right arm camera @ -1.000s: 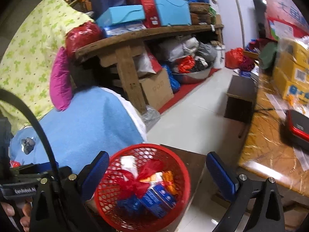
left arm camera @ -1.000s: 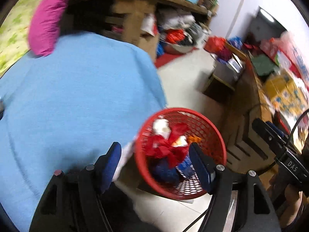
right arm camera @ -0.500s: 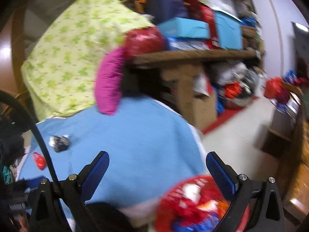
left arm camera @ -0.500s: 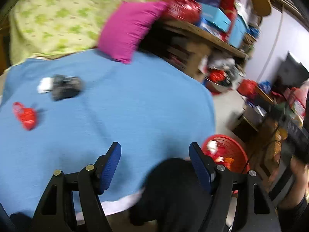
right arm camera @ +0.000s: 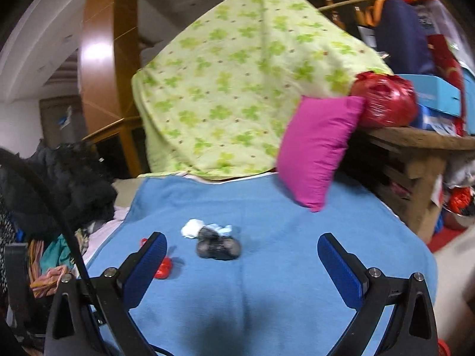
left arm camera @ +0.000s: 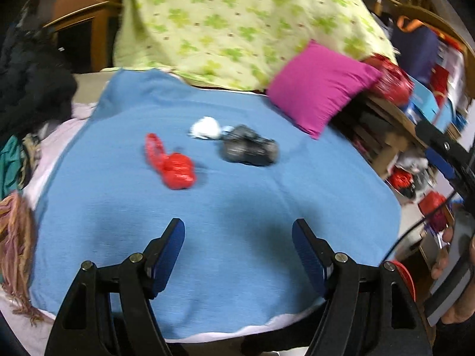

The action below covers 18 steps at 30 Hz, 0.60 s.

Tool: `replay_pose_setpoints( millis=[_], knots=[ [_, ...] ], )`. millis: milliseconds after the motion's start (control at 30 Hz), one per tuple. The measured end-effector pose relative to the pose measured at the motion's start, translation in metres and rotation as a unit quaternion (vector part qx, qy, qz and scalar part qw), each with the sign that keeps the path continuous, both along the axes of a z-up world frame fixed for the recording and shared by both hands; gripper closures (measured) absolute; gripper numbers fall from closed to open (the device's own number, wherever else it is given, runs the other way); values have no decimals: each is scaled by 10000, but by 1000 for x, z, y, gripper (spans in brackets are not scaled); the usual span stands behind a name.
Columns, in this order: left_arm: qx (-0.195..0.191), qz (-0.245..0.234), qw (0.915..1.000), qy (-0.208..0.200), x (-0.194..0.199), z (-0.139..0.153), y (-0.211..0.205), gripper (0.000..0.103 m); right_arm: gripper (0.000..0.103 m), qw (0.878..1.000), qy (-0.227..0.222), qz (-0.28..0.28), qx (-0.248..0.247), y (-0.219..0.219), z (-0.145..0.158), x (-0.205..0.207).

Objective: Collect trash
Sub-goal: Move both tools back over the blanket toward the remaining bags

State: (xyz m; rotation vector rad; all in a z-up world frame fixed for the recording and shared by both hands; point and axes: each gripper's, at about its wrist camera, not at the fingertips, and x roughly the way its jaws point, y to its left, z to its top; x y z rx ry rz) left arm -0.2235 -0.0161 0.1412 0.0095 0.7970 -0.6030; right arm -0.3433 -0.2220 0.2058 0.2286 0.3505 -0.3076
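Observation:
Three pieces of trash lie on a blue blanket (left arm camera: 237, 201): a crumpled red plastic bag (left arm camera: 173, 167), a crumpled black bag (left arm camera: 249, 149) and a white tissue wad (left arm camera: 206, 127). My left gripper (left arm camera: 239, 243) is open and empty, hovering over the blanket short of them. My right gripper (right arm camera: 242, 261) is open and empty; the black bag (right arm camera: 218, 244), the white wad (right arm camera: 193, 227) and the red bag (right arm camera: 163, 268), partly hidden by its left finger, lie ahead. The red basket's rim (left arm camera: 403, 279) peeks in at the lower right.
A magenta pillow (left arm camera: 320, 86) leans at the blanket's far right under a green-patterned quilt (left arm camera: 237, 20). Dark clothes (left arm camera: 32, 86) pile at the left. A cluttered wooden shelf (right arm camera: 421, 139) stands at the right. The other gripper (left arm camera: 445, 154) is at the right edge.
Both grippers have swung left and up, away from the red basket of trash, and now face the blue blanket with the three pieces. Both stay open.

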Motion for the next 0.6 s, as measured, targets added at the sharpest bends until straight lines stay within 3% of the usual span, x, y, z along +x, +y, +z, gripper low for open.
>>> replay_pose_setpoints(
  millis=[600],
  knots=[
    [-78, 933, 9955, 108, 31, -8, 72, 27, 0, 9987, 419, 246, 150, 9, -25, 34]
  ],
)
